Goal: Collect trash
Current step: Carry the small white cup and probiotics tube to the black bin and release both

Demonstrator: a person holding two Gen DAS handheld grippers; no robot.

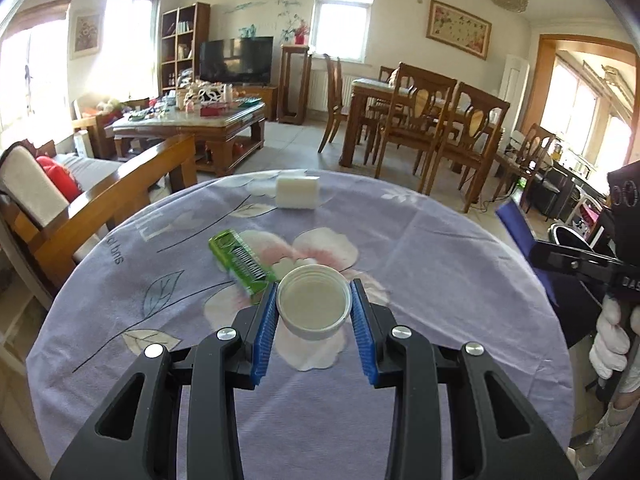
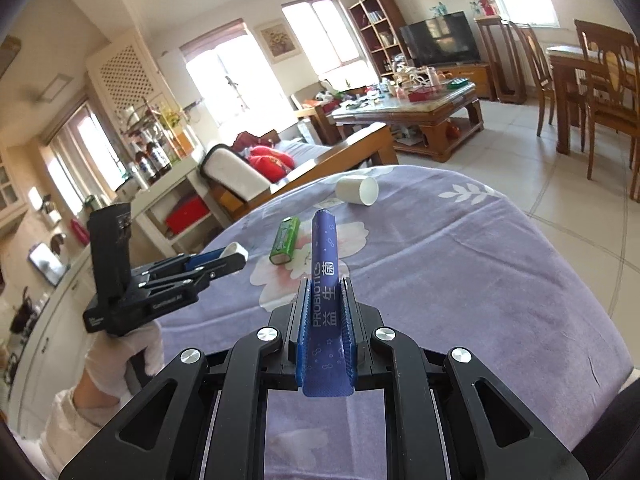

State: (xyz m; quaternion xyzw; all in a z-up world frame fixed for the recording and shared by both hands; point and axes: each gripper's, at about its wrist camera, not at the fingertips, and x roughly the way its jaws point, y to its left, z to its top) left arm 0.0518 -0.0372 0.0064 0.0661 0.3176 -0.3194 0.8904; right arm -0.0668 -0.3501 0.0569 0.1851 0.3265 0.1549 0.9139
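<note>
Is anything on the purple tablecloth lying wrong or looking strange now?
Yes. A white cup lies tipped on its side near the far edge, its mouth open sideways; nothing seems spilled. A green gum pack lies loose beside the flower print. Nothing looks damaged.

Bright daylight pours through blown-out windows, flaring whitest at the left. Both fisheye views bend strongly, with dark vignetted corners. The surface stays sharp, shadows soft.

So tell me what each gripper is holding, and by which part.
Left gripper grips the small white cup across its rim, pads on opposite sides. Right gripper is shut on the blue probiotics sachet, clamping its lower half.
</note>
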